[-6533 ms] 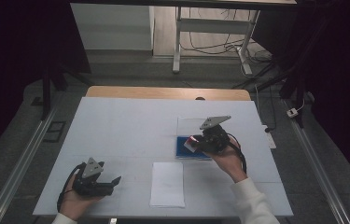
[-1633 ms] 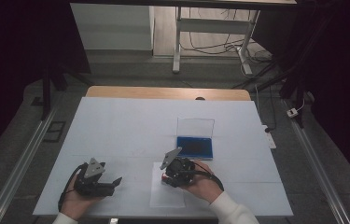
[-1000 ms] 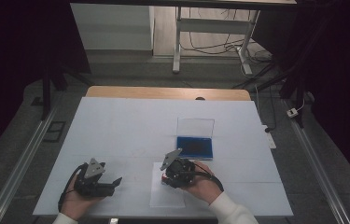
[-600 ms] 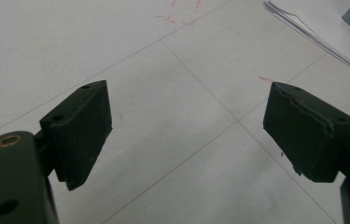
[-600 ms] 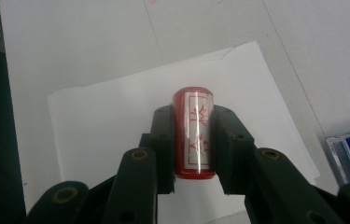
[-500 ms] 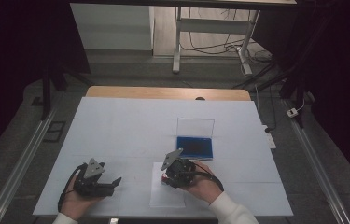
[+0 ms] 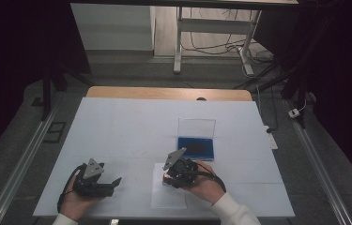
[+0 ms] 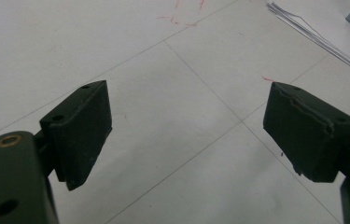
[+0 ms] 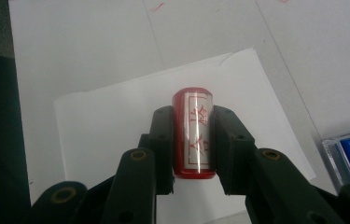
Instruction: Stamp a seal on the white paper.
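High view: the right gripper (image 7: 172,177) holds a stamp above paper (image 7: 169,196). Left gripper view: jaws wide over bare tabletop (image 8: 177,70). Right gripper view: jaws clamp the stamp (image 9: 193,132) mid-body; it looks rigid, light, glossy, perhaps slippery.

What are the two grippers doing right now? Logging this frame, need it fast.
Left gripper: open, holding nothing, over the table.
Right gripper: closed on the red stamp, above the paper sheet.

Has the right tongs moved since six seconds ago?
Yes. The right tongs, shut on the red stamp, came from over the blue ink pad toward the person, now over the paper sheet.
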